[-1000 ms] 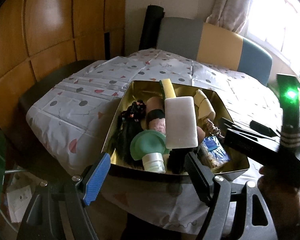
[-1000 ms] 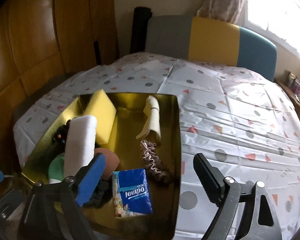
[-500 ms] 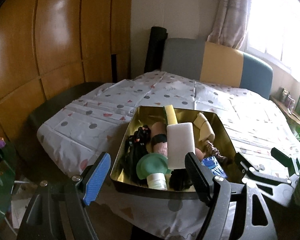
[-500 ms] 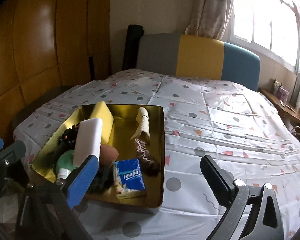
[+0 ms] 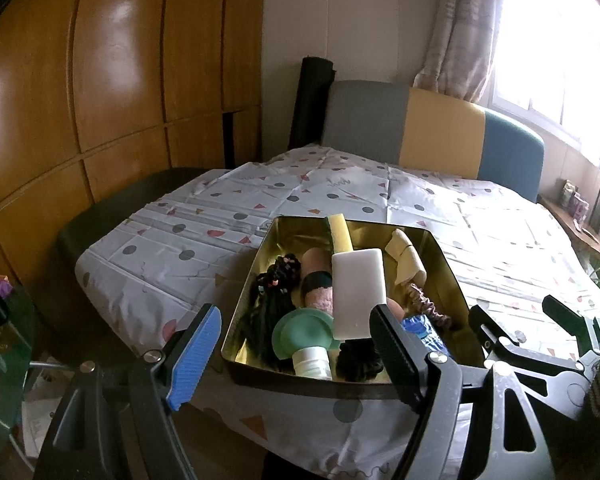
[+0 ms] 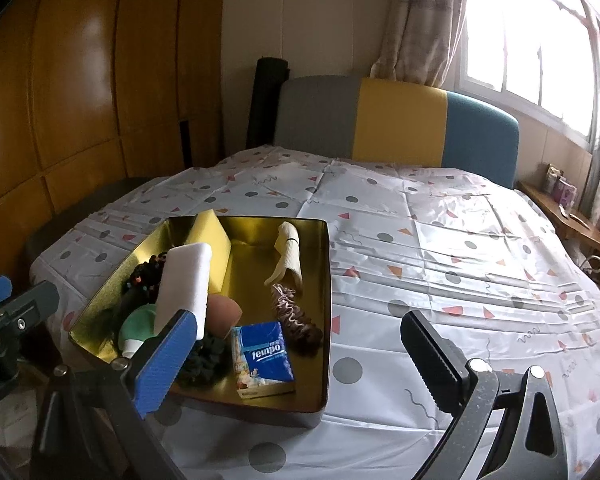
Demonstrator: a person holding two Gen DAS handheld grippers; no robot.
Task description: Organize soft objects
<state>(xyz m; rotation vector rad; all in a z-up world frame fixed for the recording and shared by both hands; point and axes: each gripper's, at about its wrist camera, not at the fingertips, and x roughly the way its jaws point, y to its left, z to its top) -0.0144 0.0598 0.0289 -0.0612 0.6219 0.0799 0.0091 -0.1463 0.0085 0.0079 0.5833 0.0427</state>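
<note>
The soft objects (image 6: 204, 300) all lie in the gold tin (image 6: 328, 264) on the spotted cloth (image 6: 460, 248). I have pulled both grippers back; my right gripper (image 6: 296, 364) has just opened wider, my left gripper (image 5: 296, 352) gapes too, both empty, so packing looks finished.

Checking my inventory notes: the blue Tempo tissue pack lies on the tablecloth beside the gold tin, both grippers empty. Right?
Not quite. The right wrist view shows the Tempo tissue pack inside the gold tin, at its near corner. Both grippers are empty.
</note>
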